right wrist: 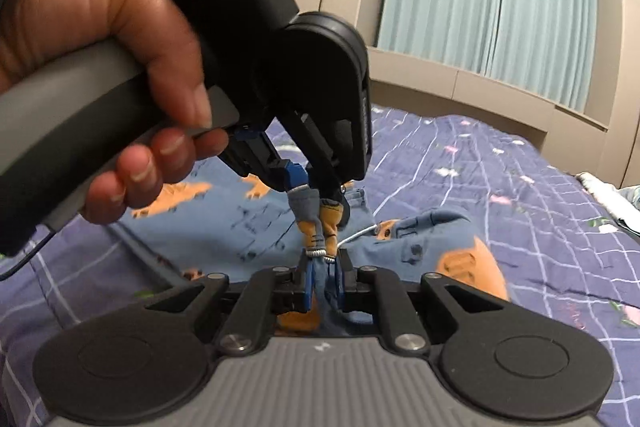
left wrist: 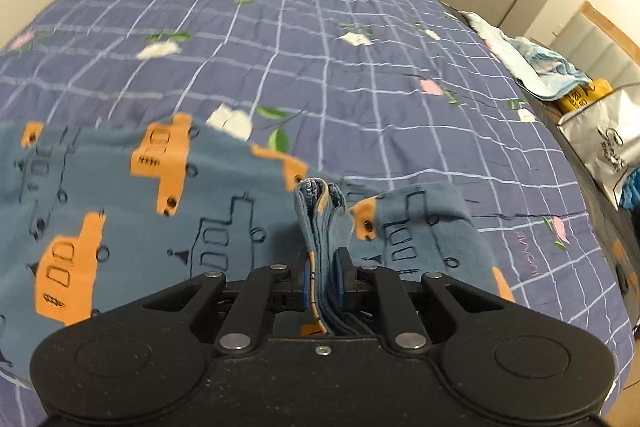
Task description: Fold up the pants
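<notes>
The left gripper [left wrist: 323, 277] is clenched on a bunched, many-layered edge of the blue cotton pants printed with orange trucks [left wrist: 120, 195], whose body spreads toward nine o'clock over the purple checked floral quilt [left wrist: 320, 39]. In the right wrist view, the right gripper [right wrist: 324, 281] is likewise clamped on gathered cloth at six o'clock, while the person's hand [right wrist: 100, 67] at ten o'clock carries the other tool just above it, pinching an orange-patterned fold. Holding both pinches so near each other probably keeps the edges aligned, letting the pants be laid down evenly on the quilt.
</notes>
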The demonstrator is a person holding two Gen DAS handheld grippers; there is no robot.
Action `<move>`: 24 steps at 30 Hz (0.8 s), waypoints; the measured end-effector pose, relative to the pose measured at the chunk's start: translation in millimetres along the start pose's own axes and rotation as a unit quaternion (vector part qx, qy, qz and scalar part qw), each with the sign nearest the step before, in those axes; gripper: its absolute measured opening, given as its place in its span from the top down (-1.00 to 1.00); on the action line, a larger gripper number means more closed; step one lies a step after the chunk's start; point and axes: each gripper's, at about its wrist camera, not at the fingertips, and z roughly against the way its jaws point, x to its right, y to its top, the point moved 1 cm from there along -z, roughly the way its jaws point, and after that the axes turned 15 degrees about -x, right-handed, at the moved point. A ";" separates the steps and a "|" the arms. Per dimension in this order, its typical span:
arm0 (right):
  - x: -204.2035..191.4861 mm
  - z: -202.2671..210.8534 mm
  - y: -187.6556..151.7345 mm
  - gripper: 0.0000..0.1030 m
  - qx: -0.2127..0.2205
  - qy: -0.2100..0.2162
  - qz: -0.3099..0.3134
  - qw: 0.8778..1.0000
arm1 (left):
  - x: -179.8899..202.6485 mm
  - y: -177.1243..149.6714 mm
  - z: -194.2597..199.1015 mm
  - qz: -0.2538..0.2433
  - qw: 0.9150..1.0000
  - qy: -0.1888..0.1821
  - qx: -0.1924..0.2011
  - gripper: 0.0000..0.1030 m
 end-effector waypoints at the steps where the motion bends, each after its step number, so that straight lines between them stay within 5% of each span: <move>1: 0.3 -2.2 -0.6 0.76 -0.005 0.001 -0.002 1.000 | -4.1 -0.2 -3.2 0.007 1.000 -0.006 -0.002 0.75; 16: 2.5 -12.4 -5.4 0.76 -0.032 0.006 -0.004 0.999 | -14.0 1.2 -14.6 0.021 1.000 -0.011 -0.009 0.70; 24: -15.7 12.2 11.4 0.76 -0.008 -0.005 0.034 0.999 | -3.4 8.3 14.0 -0.001 1.000 -0.010 0.025 0.80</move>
